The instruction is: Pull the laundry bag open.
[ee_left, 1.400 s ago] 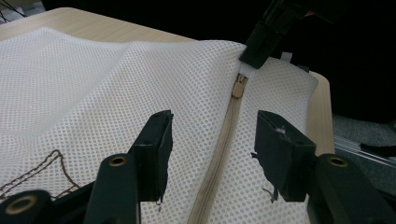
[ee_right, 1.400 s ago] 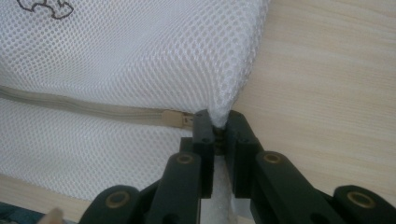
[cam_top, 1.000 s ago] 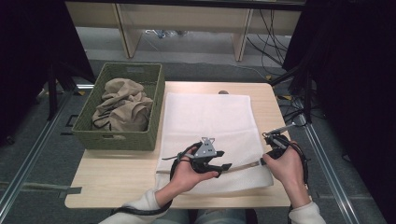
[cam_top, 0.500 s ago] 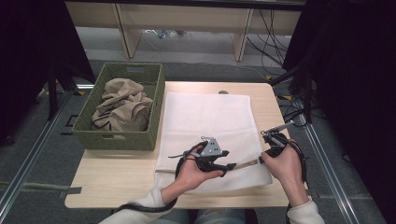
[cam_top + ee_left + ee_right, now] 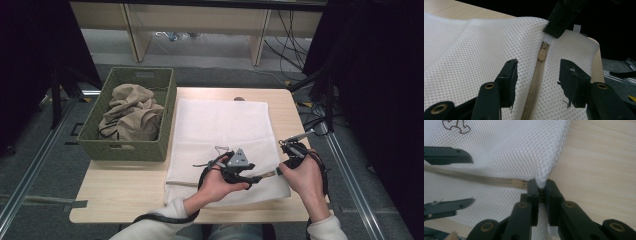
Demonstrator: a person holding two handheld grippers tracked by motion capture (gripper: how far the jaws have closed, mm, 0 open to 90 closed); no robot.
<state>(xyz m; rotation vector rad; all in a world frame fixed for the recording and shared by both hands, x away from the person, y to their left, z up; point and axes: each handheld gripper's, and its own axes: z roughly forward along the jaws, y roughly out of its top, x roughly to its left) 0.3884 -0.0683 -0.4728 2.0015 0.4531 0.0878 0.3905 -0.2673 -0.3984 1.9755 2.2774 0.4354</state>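
So far: white mesh laundry bag (image 5: pixel 225 135) flat at near right corner of surface (image 5: pixel 125 190). Right claw (image 5: pixel 540 188) clamped on bag end. Left claw (image 5: pixel 537 75) apart, just closing, straddling beige zipper pull (image 5: pixel 541 53), not gripped. Zipper run remaining.
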